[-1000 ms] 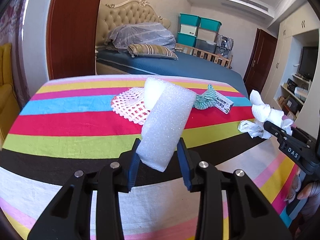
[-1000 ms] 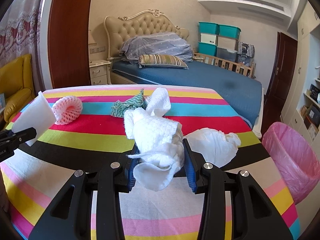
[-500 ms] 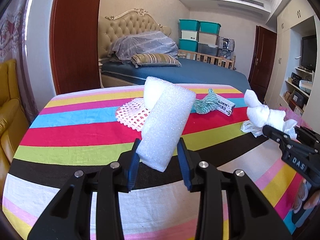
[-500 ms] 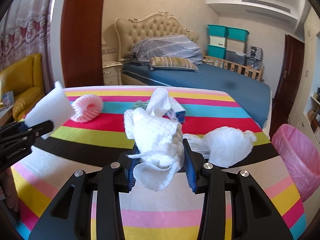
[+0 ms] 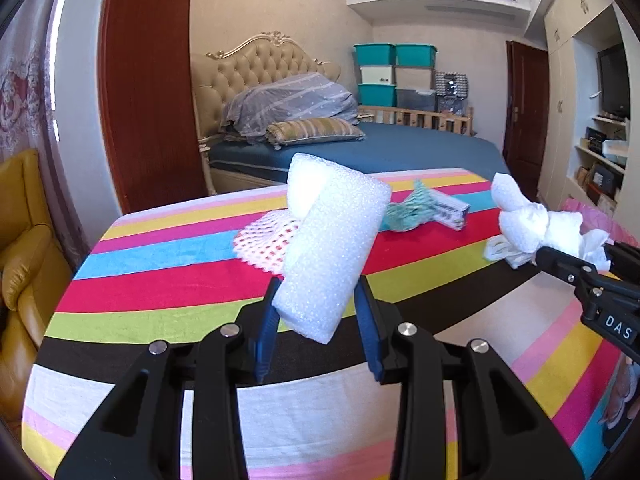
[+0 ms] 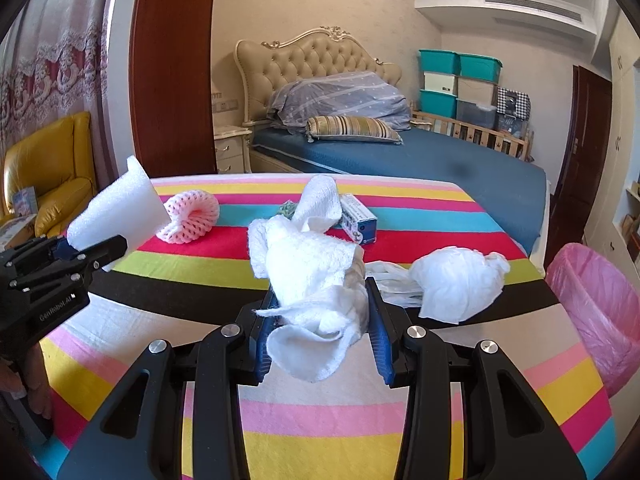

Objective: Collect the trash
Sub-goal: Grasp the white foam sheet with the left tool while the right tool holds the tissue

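Note:
My left gripper (image 5: 318, 332) is shut on a white foam sheet (image 5: 332, 256), held above the striped table (image 5: 160, 280). It also shows in the right wrist view (image 6: 116, 212). My right gripper (image 6: 320, 336) is shut on a crumpled white cloth (image 6: 316, 276), seen from the left wrist too (image 5: 536, 228). On the table lie a pink foam fruit net (image 6: 192, 220), a teal wrapper (image 5: 408, 216), a small box (image 6: 358, 224) and a white plastic bag (image 6: 456, 284). A pink-lined bin (image 6: 592, 304) stands off the table's right edge.
A blue bed (image 6: 420, 160) stands behind the table. A yellow armchair (image 6: 48, 168) is at the left. Shelves and a dark door (image 5: 524, 112) line the right wall.
Both grippers have risen with their loads, and the views have tilted up. In the right wrist view the small box has come out from behind the cloth.

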Demonstrator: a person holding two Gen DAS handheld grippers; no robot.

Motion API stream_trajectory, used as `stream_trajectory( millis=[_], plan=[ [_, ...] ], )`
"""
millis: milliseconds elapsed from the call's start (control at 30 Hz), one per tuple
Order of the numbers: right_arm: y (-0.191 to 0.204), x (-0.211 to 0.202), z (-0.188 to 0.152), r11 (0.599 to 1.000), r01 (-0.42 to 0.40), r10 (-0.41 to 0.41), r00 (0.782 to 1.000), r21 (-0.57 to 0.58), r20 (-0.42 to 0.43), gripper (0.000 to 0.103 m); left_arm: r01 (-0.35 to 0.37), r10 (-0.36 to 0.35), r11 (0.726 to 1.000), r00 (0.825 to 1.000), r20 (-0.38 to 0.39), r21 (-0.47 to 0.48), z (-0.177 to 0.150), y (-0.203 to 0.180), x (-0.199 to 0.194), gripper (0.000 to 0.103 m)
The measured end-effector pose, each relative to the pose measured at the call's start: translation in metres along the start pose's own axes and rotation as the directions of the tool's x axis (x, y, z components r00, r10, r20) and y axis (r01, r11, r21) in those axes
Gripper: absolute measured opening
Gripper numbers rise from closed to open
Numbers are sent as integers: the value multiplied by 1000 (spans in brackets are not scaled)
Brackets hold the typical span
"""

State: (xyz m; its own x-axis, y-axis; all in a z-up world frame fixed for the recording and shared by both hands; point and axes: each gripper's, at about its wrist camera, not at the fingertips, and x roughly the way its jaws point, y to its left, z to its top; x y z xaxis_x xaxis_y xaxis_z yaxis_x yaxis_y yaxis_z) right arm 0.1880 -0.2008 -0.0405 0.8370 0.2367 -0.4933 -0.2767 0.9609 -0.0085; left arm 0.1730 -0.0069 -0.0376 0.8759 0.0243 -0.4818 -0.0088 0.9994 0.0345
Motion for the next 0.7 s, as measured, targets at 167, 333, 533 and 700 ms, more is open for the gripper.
stream_trajectory(
  millis=[167,333,533,700],
  plan=[
    [-17,-12,1,999,11,-12,1000,33,17,39,47,-47,999,999,-5,26,6,-21,-2,36],
    [-40,-26,-1,996,49,-51,998,68,26,39,95,-95,993,995,3,72,14,-49,-8,36],
    [-71,-40,-4,989,88,-93,995,119,32,40,162,-159,979,987,-31,123,19,-86,-4,36],
    [-97,-51,-6,980,127,-133,991,151,32,40,225,-217,962,974,-62,154,24,-117,0,36]
  ],
)
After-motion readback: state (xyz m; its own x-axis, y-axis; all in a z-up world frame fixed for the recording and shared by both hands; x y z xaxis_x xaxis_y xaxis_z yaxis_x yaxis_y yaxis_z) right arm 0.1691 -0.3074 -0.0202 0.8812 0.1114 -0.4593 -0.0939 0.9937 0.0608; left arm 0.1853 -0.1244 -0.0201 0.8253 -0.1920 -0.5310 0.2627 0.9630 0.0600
